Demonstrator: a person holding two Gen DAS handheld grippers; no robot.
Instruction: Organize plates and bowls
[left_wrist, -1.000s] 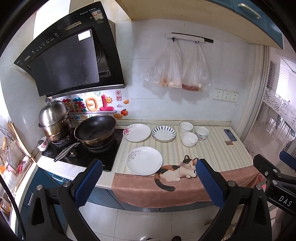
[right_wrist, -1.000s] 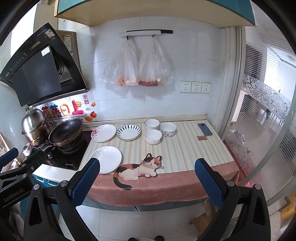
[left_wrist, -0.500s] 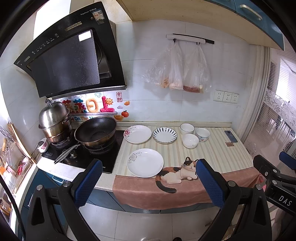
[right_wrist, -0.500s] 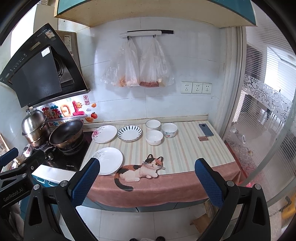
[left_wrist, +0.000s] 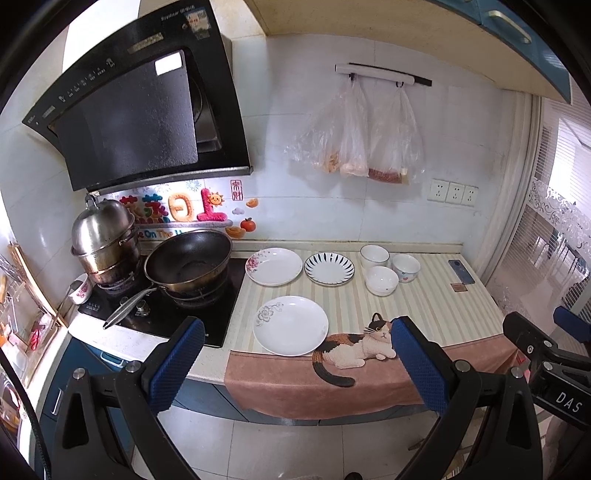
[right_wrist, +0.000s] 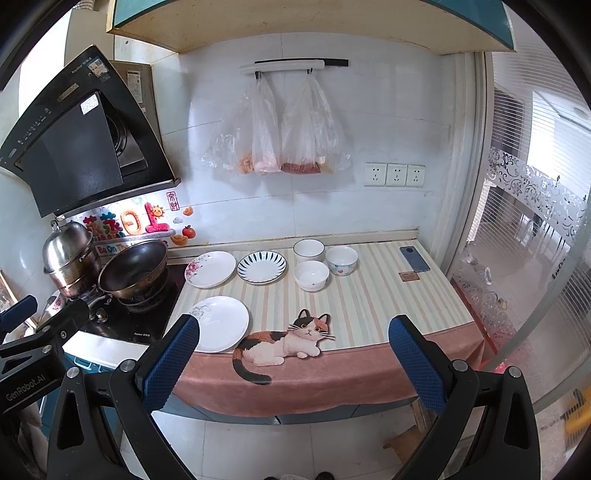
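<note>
On the striped counter mat lie three plates: a white plate (left_wrist: 291, 325) (right_wrist: 218, 328) near the front, a pink-flowered plate (left_wrist: 274, 266) (right_wrist: 210, 268) at the back, and a blue-striped plate (left_wrist: 328, 268) (right_wrist: 261, 267) beside it. Three bowls cluster to their right: a white one at the back (left_wrist: 374, 255) (right_wrist: 308, 250), a white one in front (left_wrist: 382, 280) (right_wrist: 311, 275) and a patterned one (left_wrist: 406, 267) (right_wrist: 341, 260). My left gripper (left_wrist: 297, 362) and right gripper (right_wrist: 293, 363) both hang open before the counter's front edge, holding nothing.
A black wok (left_wrist: 188, 262) and a steel steamer pot (left_wrist: 103, 240) sit on the hob at the left under the range hood (left_wrist: 140, 122). A phone (right_wrist: 414, 258) lies at the back right. Two plastic bags (right_wrist: 280, 136) hang on the wall. A glass partition (right_wrist: 524, 236) bounds the right.
Both grippers have drifted slightly nearer the counter and a little upward; the counter sits marginally lower and larger in view. Nothing on the counter has moved.
</note>
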